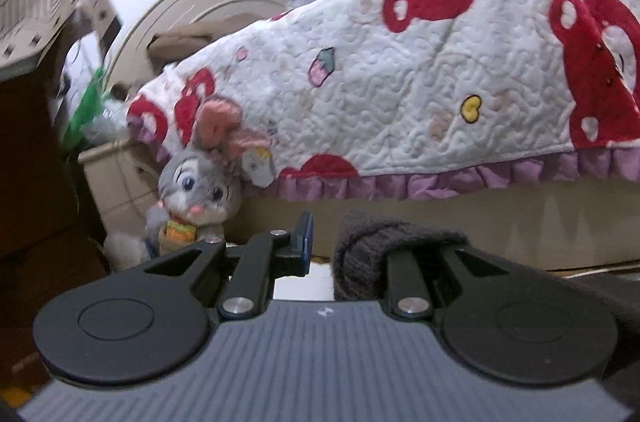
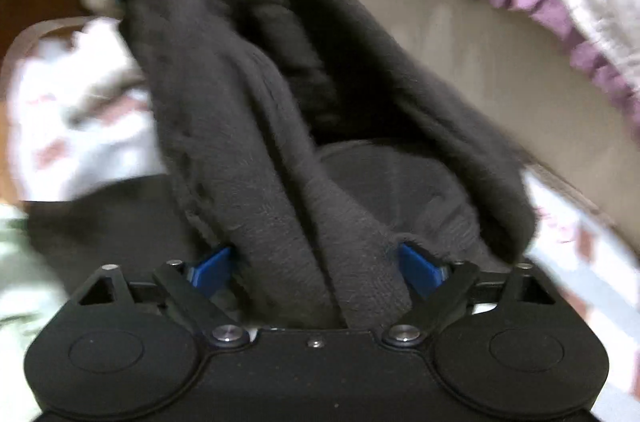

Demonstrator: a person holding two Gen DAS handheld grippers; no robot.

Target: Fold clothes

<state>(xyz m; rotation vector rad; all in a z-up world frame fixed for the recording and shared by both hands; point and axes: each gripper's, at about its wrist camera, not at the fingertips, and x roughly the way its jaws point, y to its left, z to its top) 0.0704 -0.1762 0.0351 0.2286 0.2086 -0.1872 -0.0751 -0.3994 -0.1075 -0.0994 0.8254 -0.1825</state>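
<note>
While the dark knitted garment hangs bunched and unfolded in the air, we judge the folding barely begun: no neat fold shows in it anywhere, and laying it flat, squaring it and doubling it over all seem left to do. Our left gripper is nearly closed, and the garment's dark knit wraps over its right-hand finger, so we take it as pinching an edge of the cloth, though the contact itself is hidden behind the fabric. Our right gripper has a thick rope of the same garment running between its blue pads; the picture is blurred there, and we cannot tell whether the pads press on the cloth or only stand either side of it. Behind the garment rises a bed under a white quilt with red figures and a purple frill, its pale side panel showing below. A grey plush rabbit sits by the bed's corner, near a cream drawer unit. In the right wrist view a heap of white, pink-marked cloth lies low to the left, possibly more laundry waiting, with a similar patterned cloth at the right edge.
</note>
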